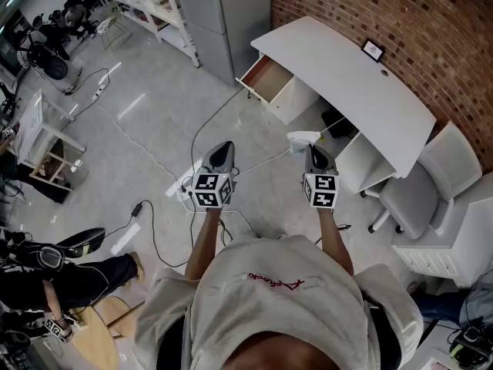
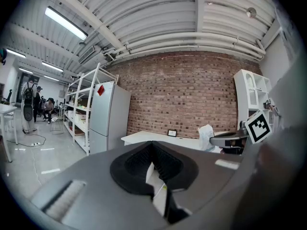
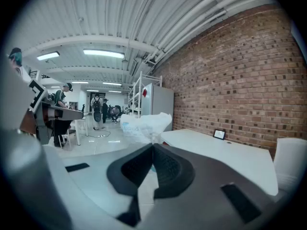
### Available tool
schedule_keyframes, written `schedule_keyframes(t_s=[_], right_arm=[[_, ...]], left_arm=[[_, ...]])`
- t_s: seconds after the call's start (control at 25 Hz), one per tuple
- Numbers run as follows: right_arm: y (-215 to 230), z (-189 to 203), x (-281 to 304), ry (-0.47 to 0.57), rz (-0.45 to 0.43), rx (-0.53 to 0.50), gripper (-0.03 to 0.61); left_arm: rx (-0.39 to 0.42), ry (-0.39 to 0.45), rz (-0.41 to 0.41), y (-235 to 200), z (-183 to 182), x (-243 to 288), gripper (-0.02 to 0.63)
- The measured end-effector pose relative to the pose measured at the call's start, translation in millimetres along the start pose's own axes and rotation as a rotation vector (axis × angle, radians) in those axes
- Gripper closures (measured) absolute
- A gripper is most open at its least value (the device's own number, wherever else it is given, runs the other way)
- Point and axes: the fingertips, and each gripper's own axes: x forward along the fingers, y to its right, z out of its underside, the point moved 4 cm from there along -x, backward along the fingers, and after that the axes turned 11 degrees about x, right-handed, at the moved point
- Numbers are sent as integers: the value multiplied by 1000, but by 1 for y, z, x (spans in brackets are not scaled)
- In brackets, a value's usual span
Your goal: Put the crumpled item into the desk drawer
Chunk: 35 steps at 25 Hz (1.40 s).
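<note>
The right gripper (image 3: 153,146) is pinching a crumpled bag (image 3: 144,123); the left gripper (image 2: 152,146) is clenched, empty. Only the head view is showing both arms stretching forward, the open drawer (image 1: 266,79) far ahead.

- The crumpled item (image 3: 144,122) is white with faint blue print.
- The desk surface (image 1: 347,72) is white; the drawer (image 1: 266,79) is reddish-brown inside.
- The wall (image 1: 400,14) is red-brown brick.
- The left gripper (image 1: 223,146) and right gripper (image 1: 311,148) are grey, with black-and-white marker cubes.
- The floor (image 1: 154,122) is pale grey.
</note>
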Motion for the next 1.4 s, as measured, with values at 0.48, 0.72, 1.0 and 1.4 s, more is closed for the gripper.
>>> schedule_keyframes(t_s=[0.48, 0.72, 1.0, 1.4], right_arm=[[-2, 1, 4, -5, 17, 5, 566], [-8, 2, 7, -14, 33, -1, 566], [-26, 1, 19, -18, 42, -14, 566], [-47, 6, 25, -15, 67, -17, 566]], left_arm=[[-6, 1, 14, -5, 4, 3, 604], [-11, -3, 30, -11, 6, 5, 604], [-15, -5, 47, -32, 11, 5, 604], [-17, -6, 76, -56, 20, 6, 604]])
